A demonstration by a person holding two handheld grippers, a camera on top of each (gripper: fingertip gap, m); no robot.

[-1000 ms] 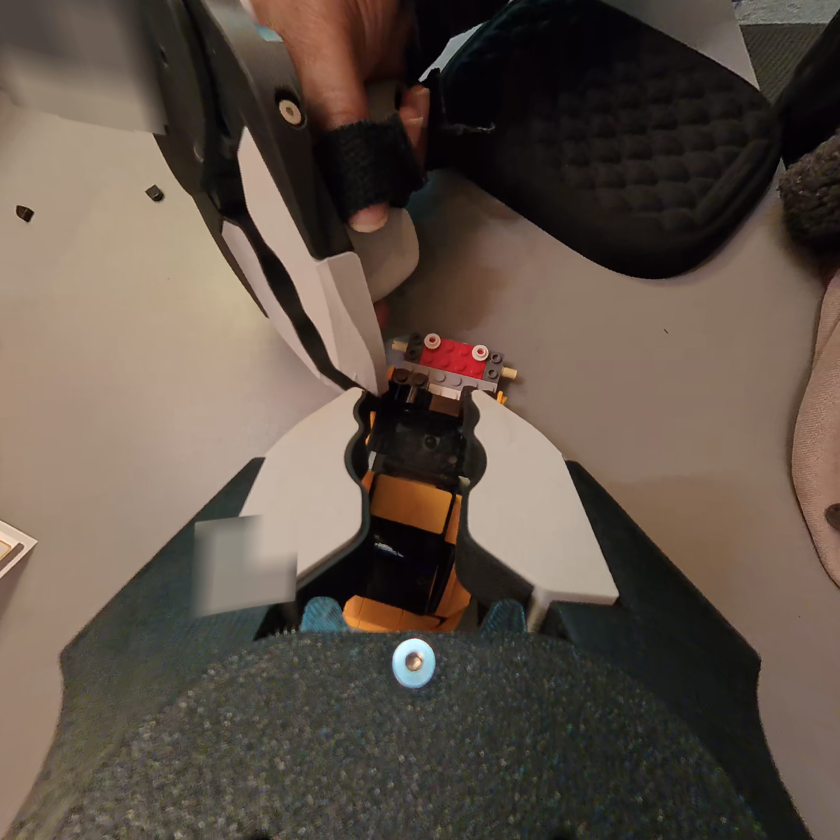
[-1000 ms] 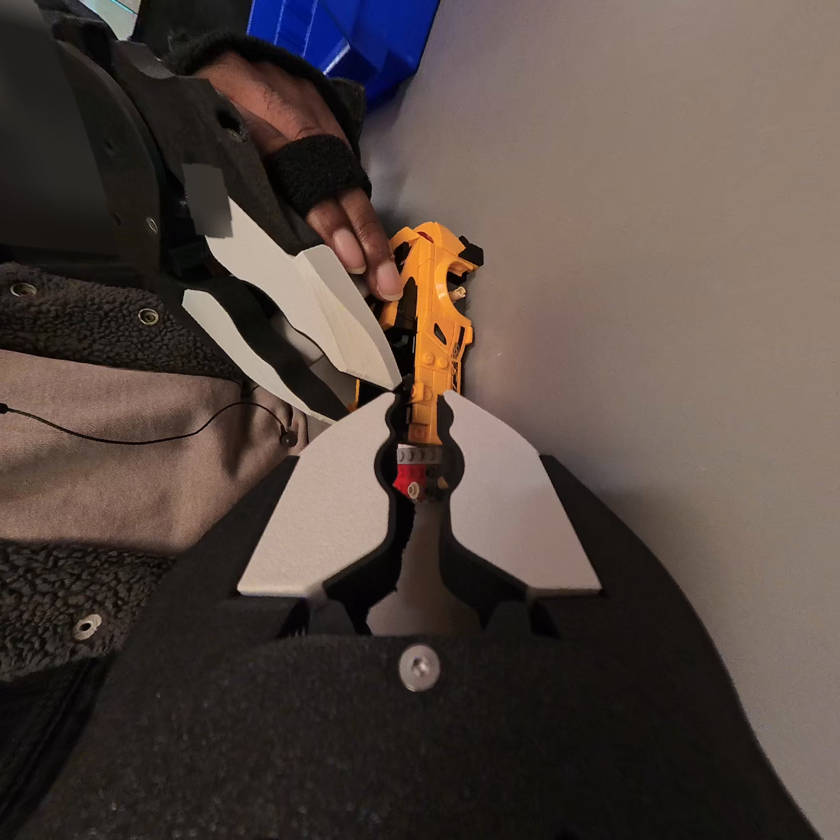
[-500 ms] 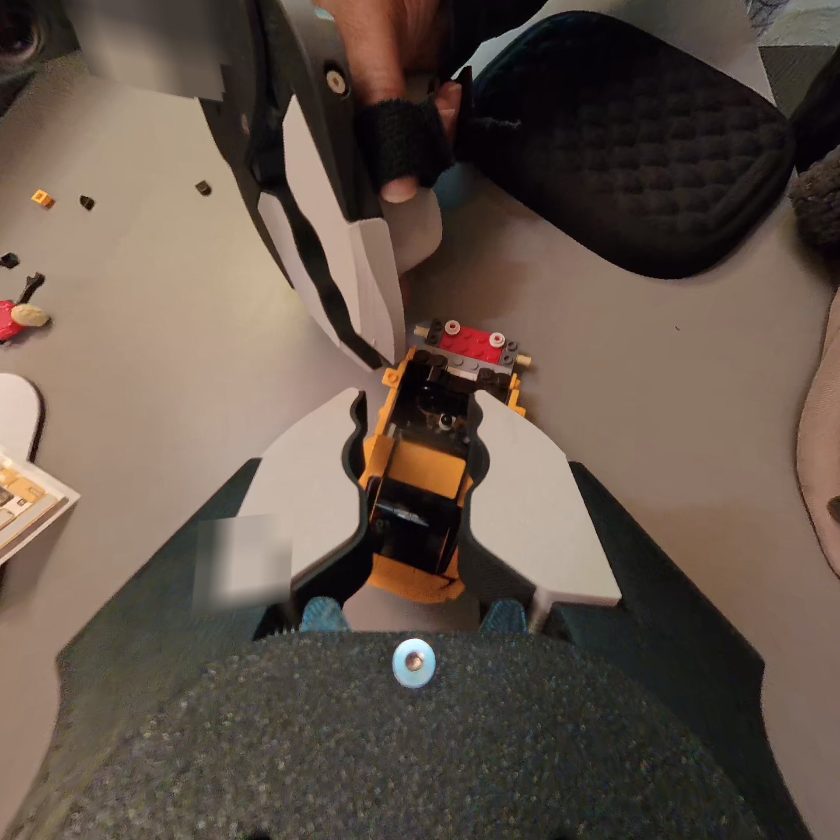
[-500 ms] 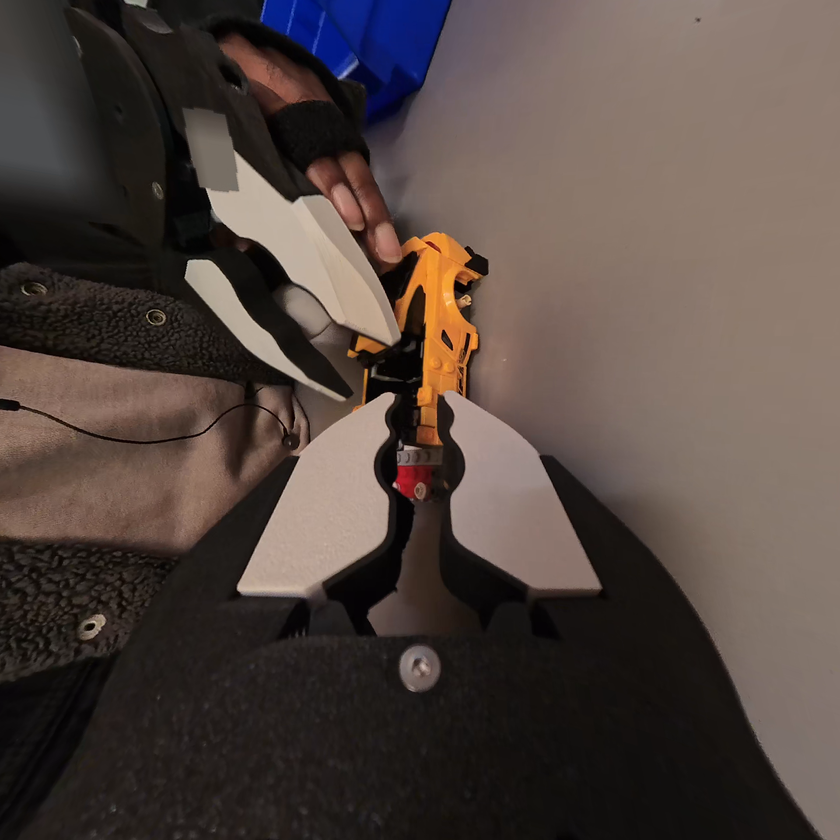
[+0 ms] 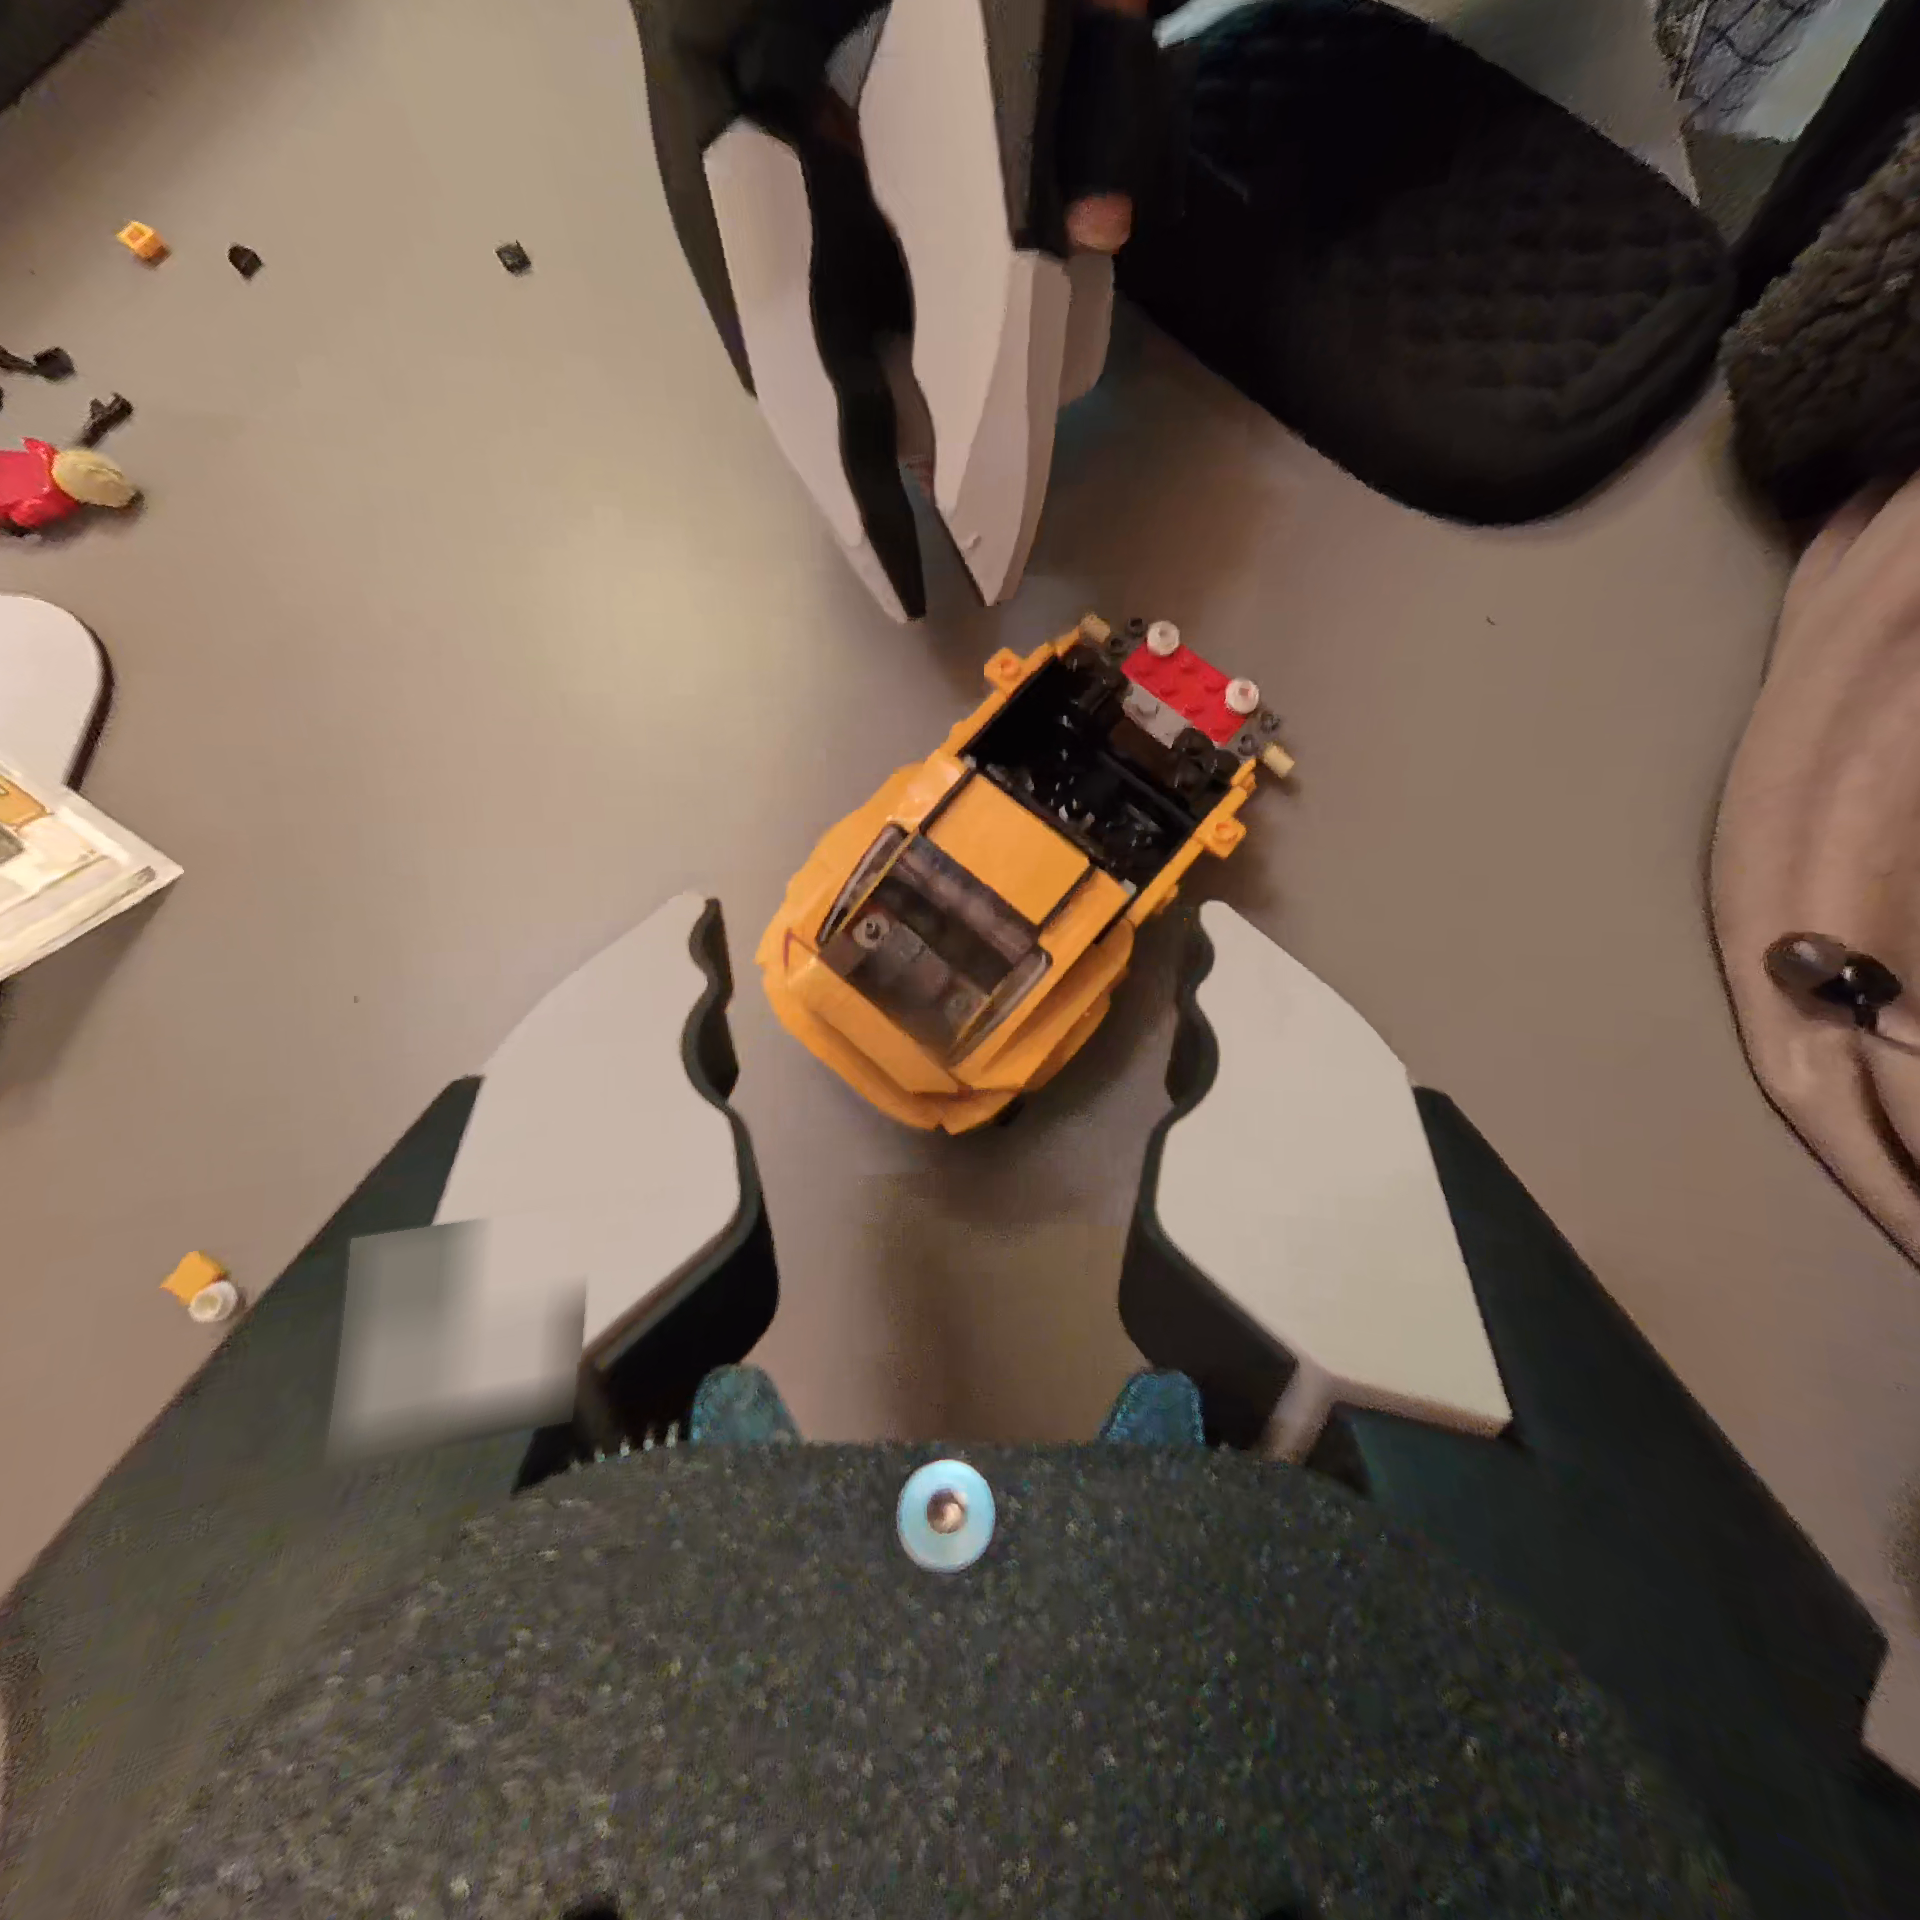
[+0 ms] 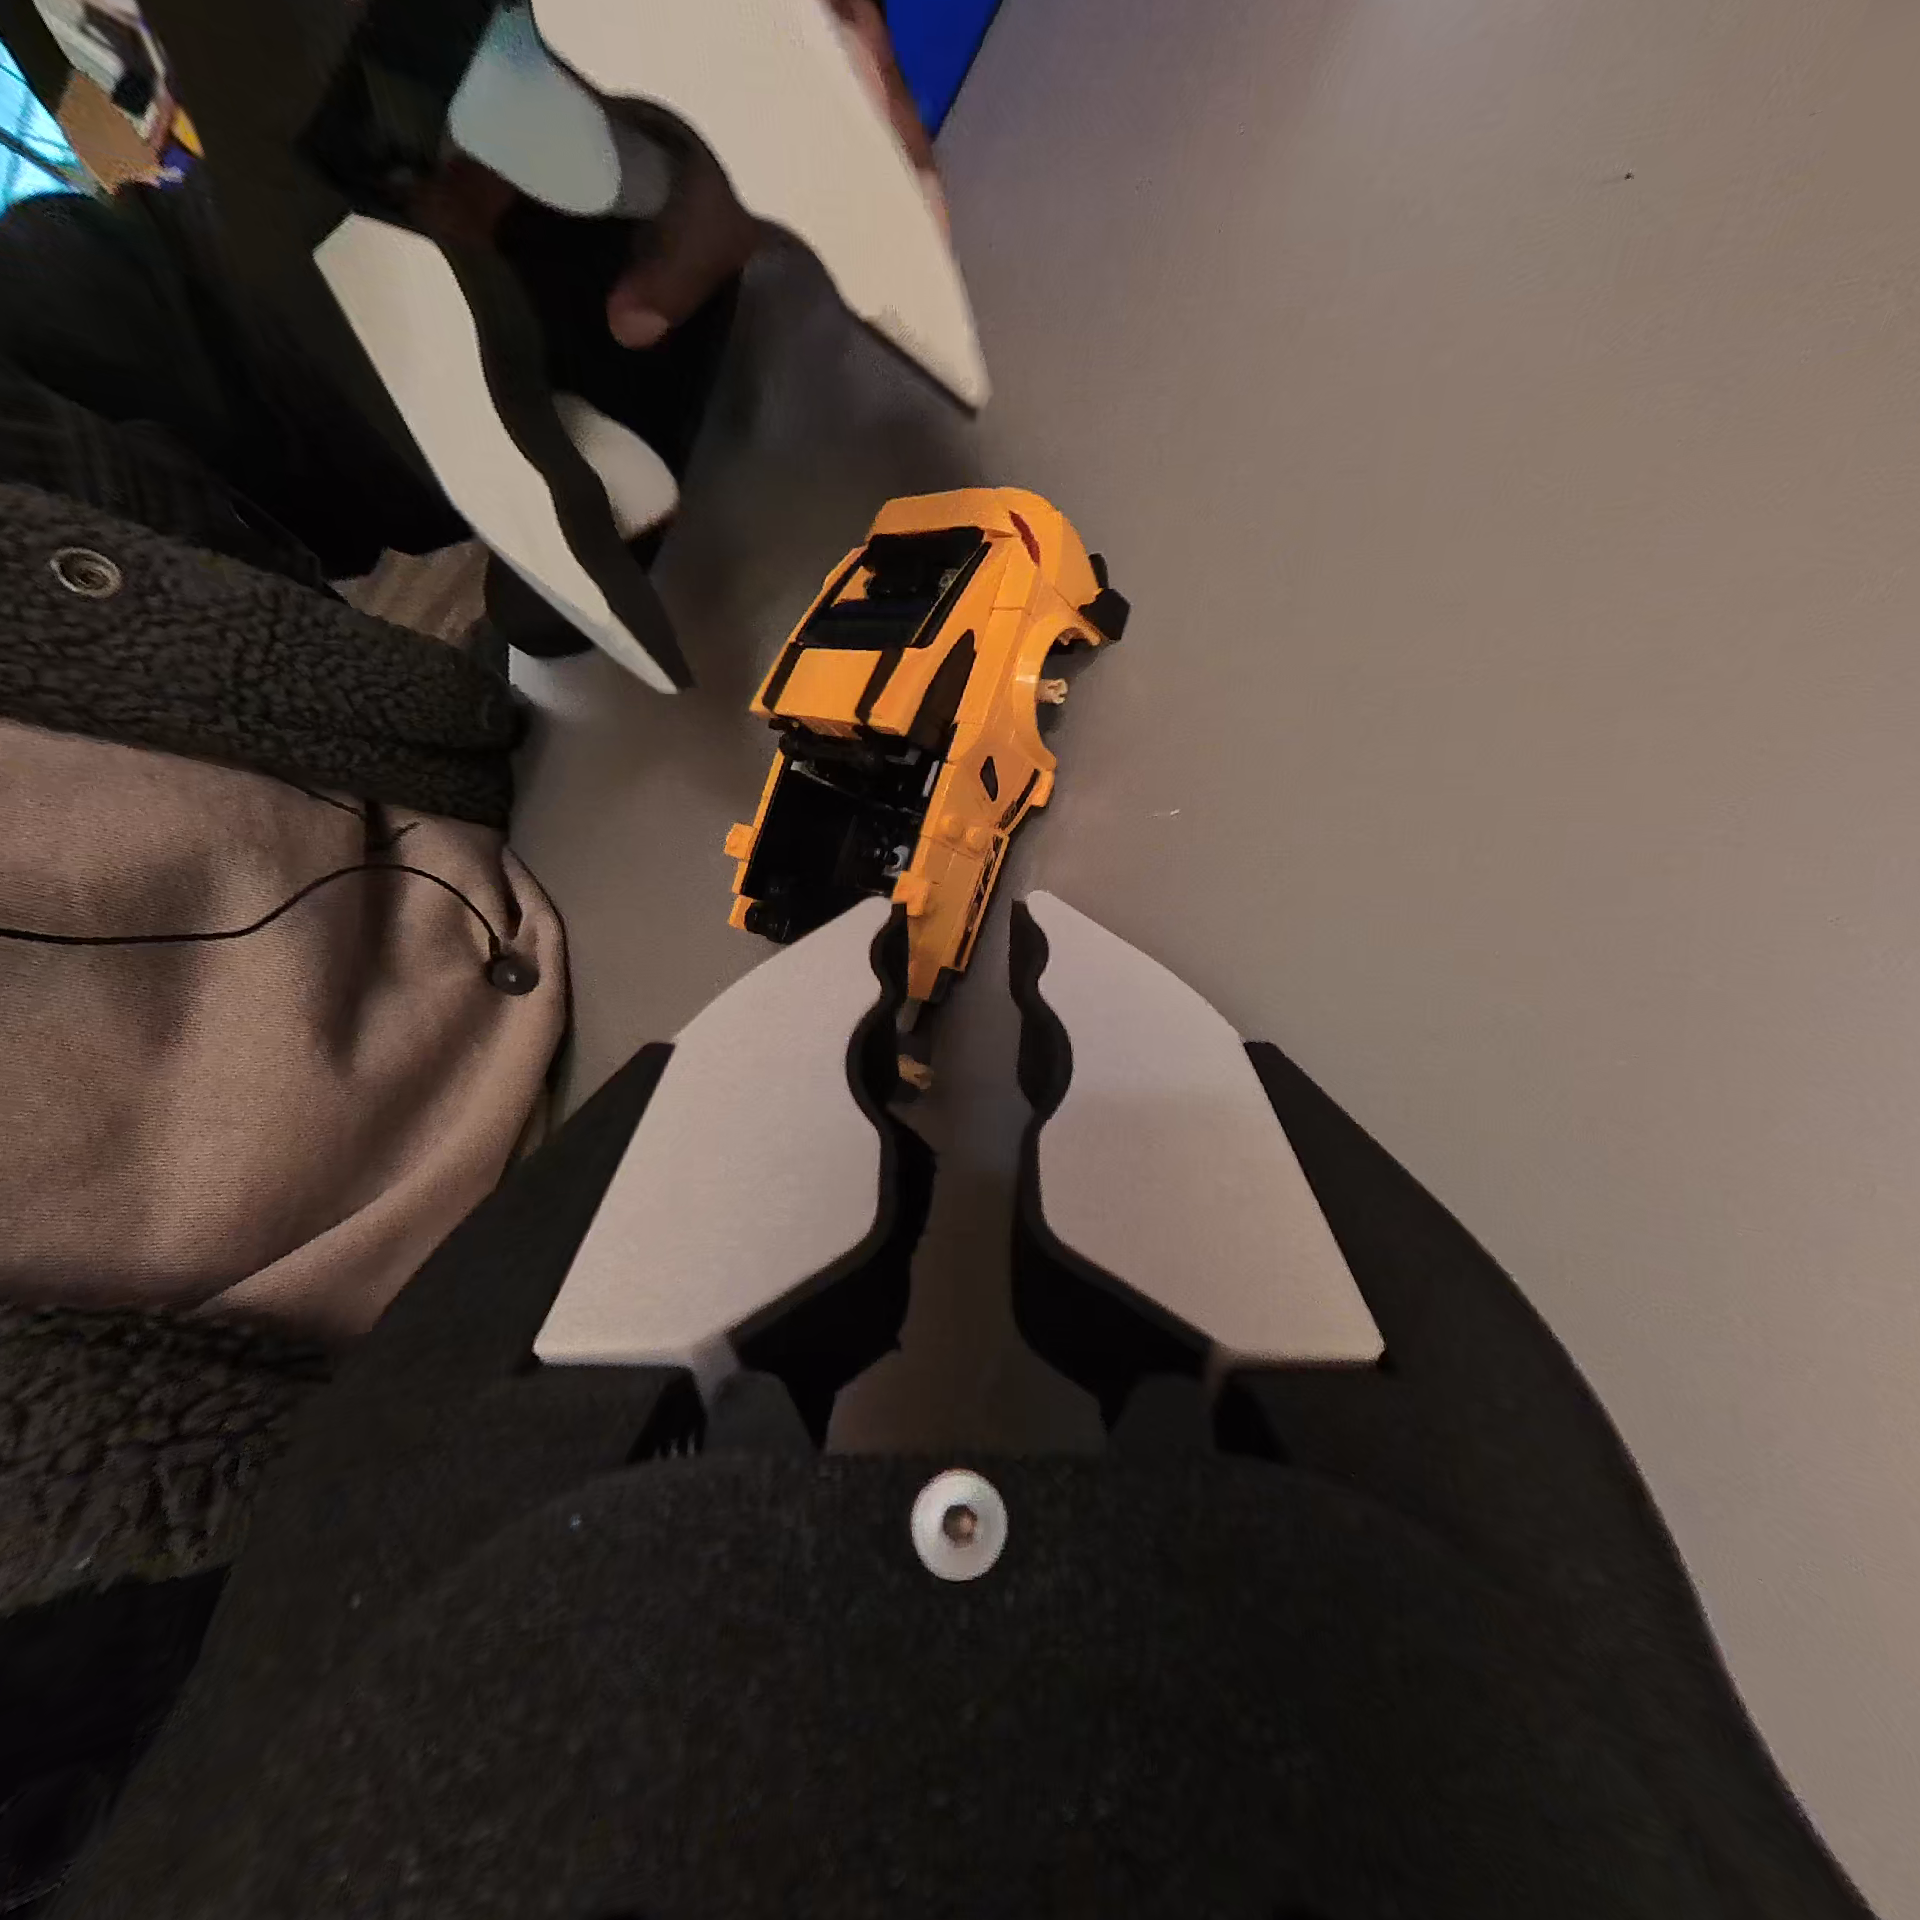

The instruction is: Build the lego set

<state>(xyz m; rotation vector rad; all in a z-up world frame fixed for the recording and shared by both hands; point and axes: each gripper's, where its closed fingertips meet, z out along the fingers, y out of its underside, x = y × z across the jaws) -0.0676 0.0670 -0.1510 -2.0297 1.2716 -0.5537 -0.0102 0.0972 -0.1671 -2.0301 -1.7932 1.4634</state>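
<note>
Orange brick-built toy car sits flat on the grey table, roof up, no wheels visible. Its long axis runs diagonal in the left wrist view: the windshield end points toward the left gripper, and the open rear with the red plate points away, toward the right gripper.

Left gripper is spread wide, the fingers clear of the car on both sides, gripping nothing.

Right gripper is narrow, apparently not clamping: the car's rear corner lies between the tips, against the left finger, with a gap at the other.

Loose small bricks and a red figure lie well apart. Black cushion beyond.
</note>
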